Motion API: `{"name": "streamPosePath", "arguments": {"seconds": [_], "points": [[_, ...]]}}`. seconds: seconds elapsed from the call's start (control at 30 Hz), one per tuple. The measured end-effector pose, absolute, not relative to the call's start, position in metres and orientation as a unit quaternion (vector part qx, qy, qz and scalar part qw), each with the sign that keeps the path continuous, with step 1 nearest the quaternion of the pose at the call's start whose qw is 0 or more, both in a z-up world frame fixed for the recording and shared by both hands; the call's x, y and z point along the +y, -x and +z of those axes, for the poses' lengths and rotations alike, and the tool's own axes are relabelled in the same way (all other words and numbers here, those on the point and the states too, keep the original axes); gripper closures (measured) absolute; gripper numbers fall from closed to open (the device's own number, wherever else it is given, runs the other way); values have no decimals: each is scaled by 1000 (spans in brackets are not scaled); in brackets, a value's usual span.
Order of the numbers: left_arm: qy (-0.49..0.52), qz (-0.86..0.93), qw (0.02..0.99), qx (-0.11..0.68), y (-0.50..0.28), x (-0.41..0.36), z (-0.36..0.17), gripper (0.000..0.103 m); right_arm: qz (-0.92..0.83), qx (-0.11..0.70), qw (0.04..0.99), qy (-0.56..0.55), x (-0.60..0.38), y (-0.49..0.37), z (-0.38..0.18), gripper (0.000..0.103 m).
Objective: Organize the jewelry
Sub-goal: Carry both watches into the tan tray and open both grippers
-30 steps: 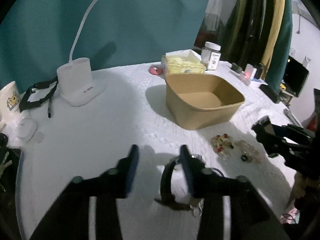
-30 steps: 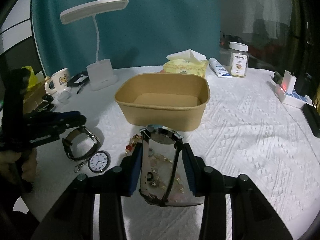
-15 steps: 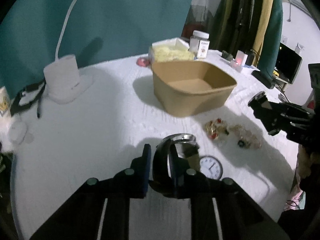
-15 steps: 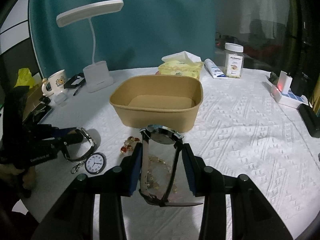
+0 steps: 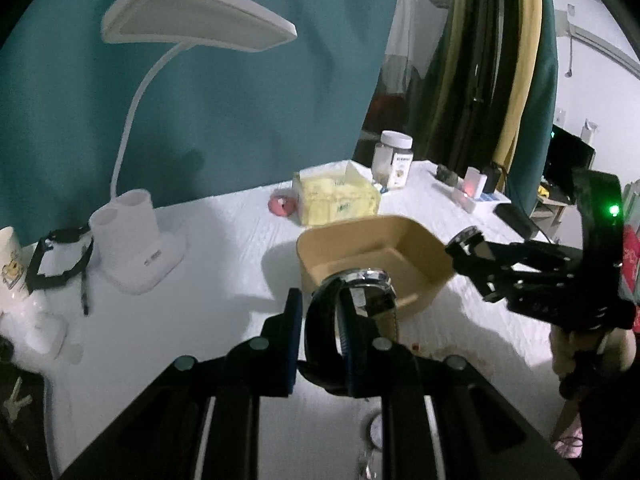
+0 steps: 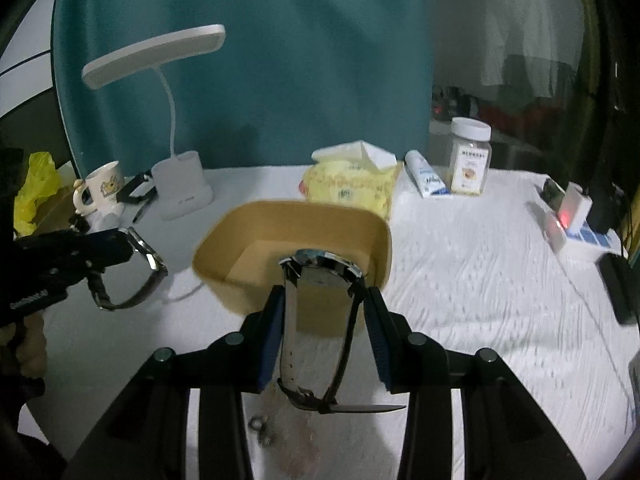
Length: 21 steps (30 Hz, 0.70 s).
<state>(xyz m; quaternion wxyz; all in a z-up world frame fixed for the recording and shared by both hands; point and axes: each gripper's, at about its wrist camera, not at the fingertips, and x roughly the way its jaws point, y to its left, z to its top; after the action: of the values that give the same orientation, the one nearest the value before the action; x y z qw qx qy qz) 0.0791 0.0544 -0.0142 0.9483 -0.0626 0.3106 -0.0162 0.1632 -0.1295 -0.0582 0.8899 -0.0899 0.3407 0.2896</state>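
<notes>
My left gripper (image 5: 320, 312) is shut on the dark strap of a wristwatch (image 5: 360, 292) and holds it in the air just in front of the tan box (image 5: 412, 248). It also shows in the right wrist view (image 6: 124, 248), left of the box. My right gripper (image 6: 324, 312) is shut on a silver wristwatch (image 6: 320, 276) held upright at the near wall of the tan box (image 6: 248, 232); it also shows in the left wrist view (image 5: 464, 244). Loose bead jewelry (image 6: 280, 436) lies on the white cloth below my right gripper. A pocket watch (image 5: 372, 432) is partly hidden under my left gripper.
A white desk lamp (image 5: 140, 240) stands at the back left, with a mug (image 6: 100, 188) beside it. A yellow tissue pack (image 6: 352, 188), a tube (image 6: 424, 176) and a jar (image 6: 468, 156) stand behind the box. A power strip (image 6: 572, 220) lies at the right.
My left gripper has closed on the wristwatch, lifted it off the cloth and carried it toward the box. My right gripper has brought its watch up to the box's near wall.
</notes>
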Motion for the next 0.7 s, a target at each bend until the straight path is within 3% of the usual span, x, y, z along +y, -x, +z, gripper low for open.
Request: {"name": "streamPosePath", "arguments": {"seconds": [0.3, 0.37, 0.5, 0.6, 0.7], "points": [[61, -32, 948, 310, -118, 44, -14, 87, 297, 344, 886, 89, -115, -190, -60, 64], [60, -36, 947, 312, -126, 41, -15, 87, 294, 344, 887, 91, -113, -193, -61, 61], [63, -40, 945, 318, -139, 36, -17, 86, 291, 340, 890, 84, -119, -197, -61, 44], [56, -35, 945, 320, -147, 32, -15, 86, 283, 343, 892, 78, -127, -200, -64, 44], [58, -32, 945, 321, -150, 31, -15, 77, 275, 347, 894, 71, -136, -200, -66, 44]]}}
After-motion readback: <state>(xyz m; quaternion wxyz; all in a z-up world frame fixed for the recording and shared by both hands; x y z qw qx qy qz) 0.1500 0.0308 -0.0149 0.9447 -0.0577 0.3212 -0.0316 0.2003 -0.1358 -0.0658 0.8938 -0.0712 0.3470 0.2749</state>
